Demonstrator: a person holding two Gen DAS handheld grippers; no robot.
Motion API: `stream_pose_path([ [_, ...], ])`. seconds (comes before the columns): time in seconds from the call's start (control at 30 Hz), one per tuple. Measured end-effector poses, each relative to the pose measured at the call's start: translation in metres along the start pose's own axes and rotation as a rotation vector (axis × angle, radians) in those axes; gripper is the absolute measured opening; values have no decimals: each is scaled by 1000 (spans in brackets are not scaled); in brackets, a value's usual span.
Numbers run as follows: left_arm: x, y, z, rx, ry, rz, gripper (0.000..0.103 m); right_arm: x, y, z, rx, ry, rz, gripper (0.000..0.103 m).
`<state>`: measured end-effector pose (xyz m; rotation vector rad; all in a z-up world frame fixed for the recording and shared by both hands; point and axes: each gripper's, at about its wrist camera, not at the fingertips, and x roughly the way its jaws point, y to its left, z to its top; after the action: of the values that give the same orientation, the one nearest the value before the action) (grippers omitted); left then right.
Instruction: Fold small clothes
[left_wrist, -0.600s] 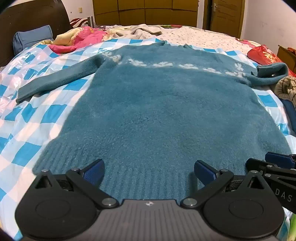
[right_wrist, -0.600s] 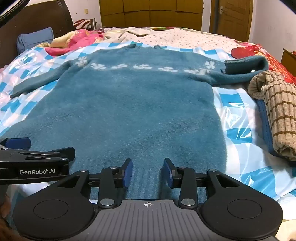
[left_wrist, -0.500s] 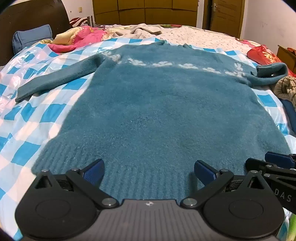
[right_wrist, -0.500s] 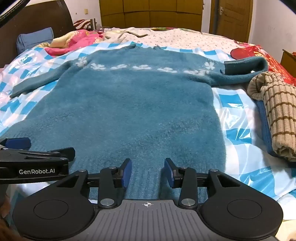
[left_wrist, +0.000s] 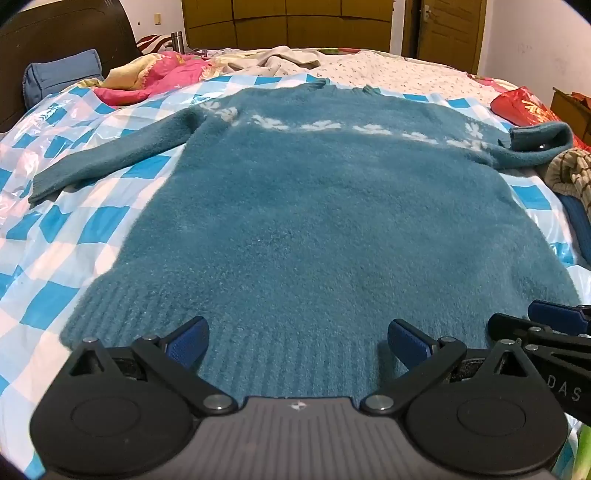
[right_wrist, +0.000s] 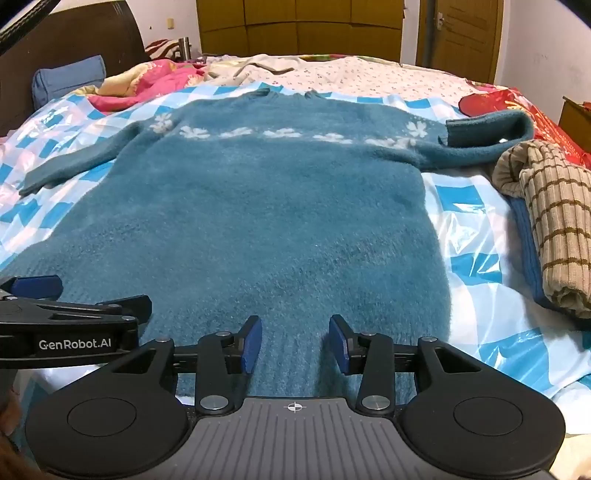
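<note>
The teal sweater (left_wrist: 325, 229) lies flat, front up, on a blue-checked plastic sheet (left_wrist: 74, 236) over the bed, neck far away and ribbed hem (left_wrist: 280, 350) nearest both grippers. It looks thick, fuzzy and limp — likely light but bulky, so it should drape and sag rather than hold a crease, and may slide on the slick plastic. The left gripper (left_wrist: 297, 341) hovers at the hem with fingers spread wide, holding nothing; the right gripper (right_wrist: 295, 341) is partly open, also empty. The hem corners, or the far right sleeve (right_wrist: 480, 140) already doubled back on itself, seem the firmest places to pinch — the rib gives grip.
</note>
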<state>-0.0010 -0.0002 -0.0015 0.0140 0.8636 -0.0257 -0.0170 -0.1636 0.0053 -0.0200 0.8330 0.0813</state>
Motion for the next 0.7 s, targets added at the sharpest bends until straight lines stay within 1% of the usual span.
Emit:
stream_pose_path([
  [0.13, 0, 0, 0, 0, 2, -1, 103, 1, -3, -1, 0, 1, 0, 41],
  [0.27, 1, -2, -1, 3, 7, 0, 103, 0, -1, -1, 0, 1, -2, 45],
  [0.7, 1, -1, -1, 7, 10, 1, 103, -1, -1, -2, 9, -3, 4, 45],
])
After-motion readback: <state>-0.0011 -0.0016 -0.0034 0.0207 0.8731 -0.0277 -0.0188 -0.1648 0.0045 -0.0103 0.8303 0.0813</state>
